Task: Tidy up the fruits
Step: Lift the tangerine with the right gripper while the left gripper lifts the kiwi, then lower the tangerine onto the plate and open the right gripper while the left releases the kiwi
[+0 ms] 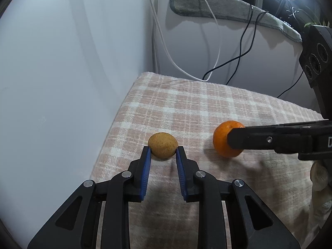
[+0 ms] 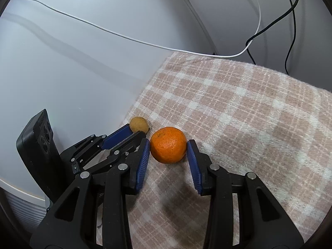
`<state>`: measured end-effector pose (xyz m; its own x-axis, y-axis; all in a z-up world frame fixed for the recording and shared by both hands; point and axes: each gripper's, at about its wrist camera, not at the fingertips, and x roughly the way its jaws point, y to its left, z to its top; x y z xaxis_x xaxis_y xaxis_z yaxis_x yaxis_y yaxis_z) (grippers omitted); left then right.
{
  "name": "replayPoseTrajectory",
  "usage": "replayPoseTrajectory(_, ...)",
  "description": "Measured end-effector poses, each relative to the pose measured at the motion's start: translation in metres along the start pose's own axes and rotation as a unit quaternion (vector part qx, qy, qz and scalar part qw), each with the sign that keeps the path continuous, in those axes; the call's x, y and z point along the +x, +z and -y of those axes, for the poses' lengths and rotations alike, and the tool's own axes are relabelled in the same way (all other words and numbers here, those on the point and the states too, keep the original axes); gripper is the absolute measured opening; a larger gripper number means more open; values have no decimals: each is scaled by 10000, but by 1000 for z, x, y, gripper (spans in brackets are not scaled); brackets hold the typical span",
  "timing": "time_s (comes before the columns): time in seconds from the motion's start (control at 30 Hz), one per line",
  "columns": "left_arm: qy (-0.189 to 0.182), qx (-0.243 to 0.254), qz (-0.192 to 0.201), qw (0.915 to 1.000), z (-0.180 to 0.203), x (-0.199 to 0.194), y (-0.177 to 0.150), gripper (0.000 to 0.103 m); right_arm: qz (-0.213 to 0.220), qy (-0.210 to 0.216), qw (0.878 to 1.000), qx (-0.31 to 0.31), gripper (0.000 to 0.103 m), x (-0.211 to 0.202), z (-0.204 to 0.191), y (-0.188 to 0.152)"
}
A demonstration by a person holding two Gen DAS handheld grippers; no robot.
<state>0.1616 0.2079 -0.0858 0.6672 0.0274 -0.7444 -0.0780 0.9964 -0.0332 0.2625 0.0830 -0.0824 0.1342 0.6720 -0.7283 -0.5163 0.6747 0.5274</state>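
Observation:
A small tan-brown round fruit (image 1: 162,145) lies on the pink plaid cloth (image 1: 186,103) near its left edge. My left gripper (image 1: 163,149) is shut on it, the blue pads pressing its two sides. To its right is an orange (image 1: 222,143), and a black finger (image 1: 269,139) of the right gripper reaches in from the right and covers part of it. In the right wrist view my right gripper (image 2: 168,145) is shut on the orange (image 2: 168,145), one pad on each side. The tan fruit (image 2: 138,124) and the left gripper (image 2: 132,133) show just left of it.
A pale wall (image 1: 62,72) runs along the cloth's left edge. White cable (image 1: 207,41) and black cable (image 1: 244,47) hang behind the far edge. A grey towel (image 1: 207,6) lies on a ledge at the back. A pale round thing (image 1: 318,176) sits at the right edge.

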Motion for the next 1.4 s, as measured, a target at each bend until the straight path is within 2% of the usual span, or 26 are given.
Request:
replayPoseTrajectory(0.37,-291,-120,197,9993,17,-32,-6,23,231,-10,9997,-88,38,-37,-3,-17)
replayPoseTrajectory(0.73,-786,-85,518,9955,64,-71,-11,22,729,-166,9972,-101,38,-113,4,-48)
replayPoseTrajectory(0.87,-1034,-35,518,9933,87,-76,-15,22,919,-247,9955,-29,38,-144,15,-62)
replayPoseTrajectory(0.93,-1273,-65,452,9908,98,-79,-20,22,997,-320,9945,4,38,-160,22,-71)
replayPoseTrajectory(1.4,-2061,155,343,9778,169,-80,-23,22,1490,-740,9848,505,38,-249,86,-122)
